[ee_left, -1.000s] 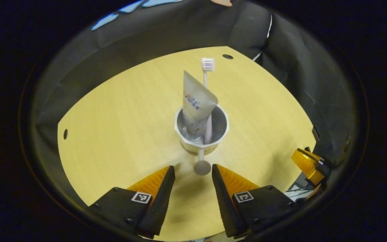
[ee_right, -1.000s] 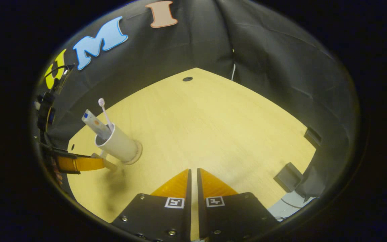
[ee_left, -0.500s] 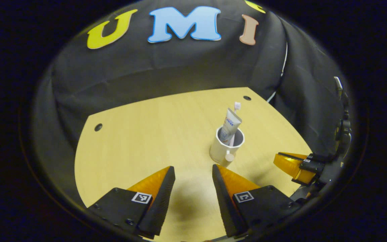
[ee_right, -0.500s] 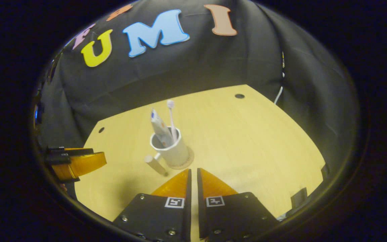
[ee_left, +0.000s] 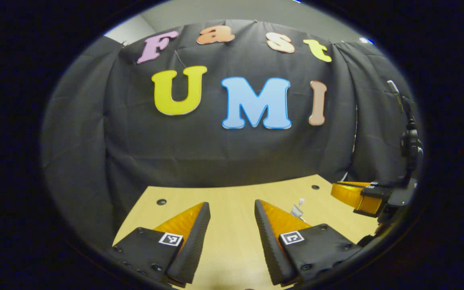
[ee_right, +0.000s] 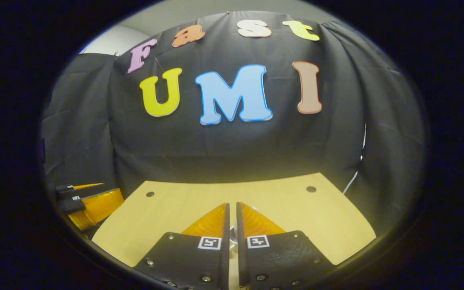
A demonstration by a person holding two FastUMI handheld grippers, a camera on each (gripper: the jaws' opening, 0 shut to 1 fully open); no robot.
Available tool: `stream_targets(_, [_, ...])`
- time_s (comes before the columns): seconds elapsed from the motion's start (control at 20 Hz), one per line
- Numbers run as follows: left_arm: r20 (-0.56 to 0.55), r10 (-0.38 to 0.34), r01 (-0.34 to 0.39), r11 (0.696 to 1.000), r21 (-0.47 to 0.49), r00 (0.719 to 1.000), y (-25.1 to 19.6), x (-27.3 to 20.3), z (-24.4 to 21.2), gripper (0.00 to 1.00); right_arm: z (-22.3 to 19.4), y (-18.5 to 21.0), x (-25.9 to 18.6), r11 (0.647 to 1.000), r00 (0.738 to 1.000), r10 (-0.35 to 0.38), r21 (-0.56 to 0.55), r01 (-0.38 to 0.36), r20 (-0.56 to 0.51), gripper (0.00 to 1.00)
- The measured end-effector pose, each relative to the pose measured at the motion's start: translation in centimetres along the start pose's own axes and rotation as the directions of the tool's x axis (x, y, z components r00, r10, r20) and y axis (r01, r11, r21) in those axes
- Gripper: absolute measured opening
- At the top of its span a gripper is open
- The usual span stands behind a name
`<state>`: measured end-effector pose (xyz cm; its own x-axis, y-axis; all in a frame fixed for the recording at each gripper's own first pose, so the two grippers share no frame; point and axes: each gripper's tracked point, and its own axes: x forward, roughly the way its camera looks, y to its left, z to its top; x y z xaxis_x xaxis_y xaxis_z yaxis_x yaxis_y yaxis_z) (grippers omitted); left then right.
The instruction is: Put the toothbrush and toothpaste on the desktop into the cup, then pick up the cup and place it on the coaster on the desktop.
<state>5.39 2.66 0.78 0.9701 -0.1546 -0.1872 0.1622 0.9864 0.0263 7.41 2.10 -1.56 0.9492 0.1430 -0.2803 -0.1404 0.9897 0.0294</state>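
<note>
While your left claw [ee_left: 232, 213] points level toward the booth's wall, its two fingers stand spread apart with bare tabletop [ee_left: 232, 241] between them and nothing in their grip. Just past the tip of its right-hand finger, in the left gripper view, you see the toothbrush [ee_left: 301, 201] head and the top of the toothpaste [ee_left: 296, 210] tube; the finger hides the rest of both, so you cannot tell from here how they sit. Your right claw [ee_right: 232, 213] has its fingers pressed together with only a thin slit between them and nothing held. In the left gripper view the right claw [ee_left: 357, 195] appears at the right edge above the tabletop, apart from the toothbrush. In the right gripper view the left claw [ee_right: 91, 201] appears at the left edge, beside the tabletop [ee_right: 296, 217].
</note>
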Motion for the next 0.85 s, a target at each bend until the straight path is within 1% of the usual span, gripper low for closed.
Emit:
stream_targets(0.15, [0.074,0.025,-0.025,1.0,-0.01,0.997,0.2,0.0,1.1,0.73,3.2,0.8,-0.8,1.0,0.996,-0.007,-0.005,0.008,0.091,0.09])
stream_targets(0.2, [0.105,0.038,-0.037,0.999,-0.005,0.994,0.4,0.1,1.8,0.73,3.9,0.7,-0.9,1.0,0.993,-0.02,-0.004,0.02,0.119,0.12])
stream_targets(0.25, [0.137,0.049,-0.049,0.999,-0.003,0.989,0.6,0.2,2.4,0.72,4.3,0.7,-1.3,0.999,0.989,-0.033,-0.003,0.034,0.145,0.09])
stream_targets(0.3, [0.164,0.061,-0.061,0.998,-0.005,0.985,0.8,0.5,3.1,0.73,4.4,0.5,-1.2,0.999,0.985,-0.043,-0.006,0.044,0.168,0.08])
stream_targets(0.35, [0.187,0.07,-0.069,0.998,-0.011,0.98,0.8,0.5,3.6,0.75,4.5,0.6,-1.3,0.998,0.982,-0.053,-0.016,0.057,0.179,0.16])
stream_targets(0.4, [0.206,0.076,-0.073,0.997,-0.018,0.976,0.8,0.6,4.0,0.76,4.5,0.7,-1.9,0.997,0.981,-0.062,-0.023,0.068,0.185,0.17])
stream_targets(0.45, [0.23,0.081,-0.078,0.997,-0.025,0.97,0.8,0.4,4.5,0.76,4.7,1.0,-2.5,0.999,0.979,-0.039,-0.024,0.045,0.198,0.4])
stream_targets(0.55, [0.285,0.09,-0.083,0.996,-0.037,0.954,0.9,0.4,5.6,0.77,4.7,0.6,-3.0,0.998,0.975,-0.062,0.004,0.062,0.212,0.87])
stream_targets(0.6, [0.303,0.088,-0.08,0.996,-0.039,0.949,0.8,0.6,6.0,0.77,5.0,0.3,-3.4,0.997,0.971,-0.074,0.022,0.071,0.226,0.94])
stream_targets(0.7, [0.317,0.085,-0.076,0.996,-0.041,0.944,0.6,0.6,6.1,0.76,5.3,0.4,-3.0,0.997,0.967,-0.081,0.029,0.076,0.243,0.94])
stream_targets(0.8, [0.319,0.087,-0.077,0.996,-0.044,0.944,0.6,0.3,5.9,0.76,5.1,0.3,-2.9,0.997,0.967,-0.079,0.014,0.078,0.242,0.94])
stream_targets(0.85, [0.318,0.098,-0.09,0.995,-0.041,0.943,0.8,0.4,6.1,0.76,4.9,0.3,-3.0,0.997,0.969,-0.077,0.009,0.077,0.233,0.87])
